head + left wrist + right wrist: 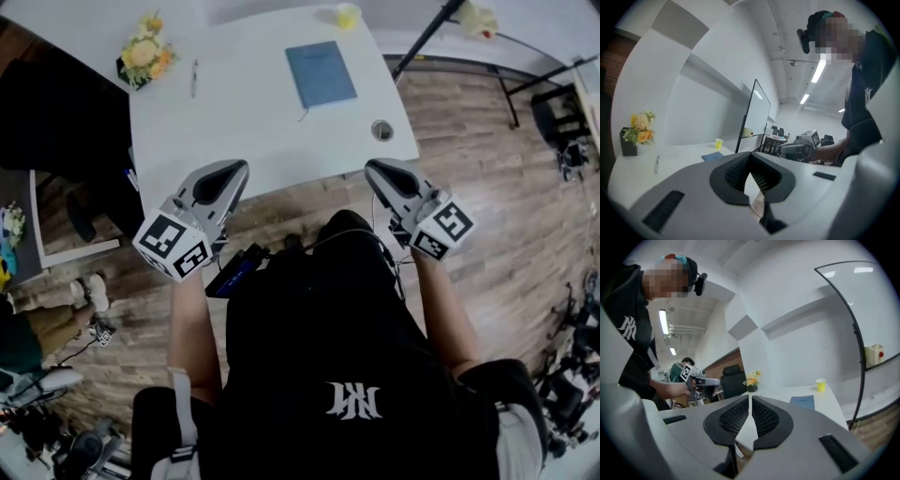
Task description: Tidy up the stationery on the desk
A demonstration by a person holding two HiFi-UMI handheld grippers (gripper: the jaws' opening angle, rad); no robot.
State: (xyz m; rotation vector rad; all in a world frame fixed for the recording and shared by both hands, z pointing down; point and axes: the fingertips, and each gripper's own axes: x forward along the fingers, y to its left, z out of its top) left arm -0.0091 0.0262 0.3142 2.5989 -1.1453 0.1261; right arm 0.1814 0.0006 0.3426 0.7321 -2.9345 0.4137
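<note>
The left gripper (236, 171) and right gripper (374, 169) hang closed and empty at the near edge of the desk (253, 131). The pen (194, 78) and notebook (321, 73) lie well beyond — open the jaws before reaching either.

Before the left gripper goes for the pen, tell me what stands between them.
Nothing visible does. Only bare white desk lies between the left gripper and the pen; the flowers sit left of it, the blue notebook right, both off that line.
</note>
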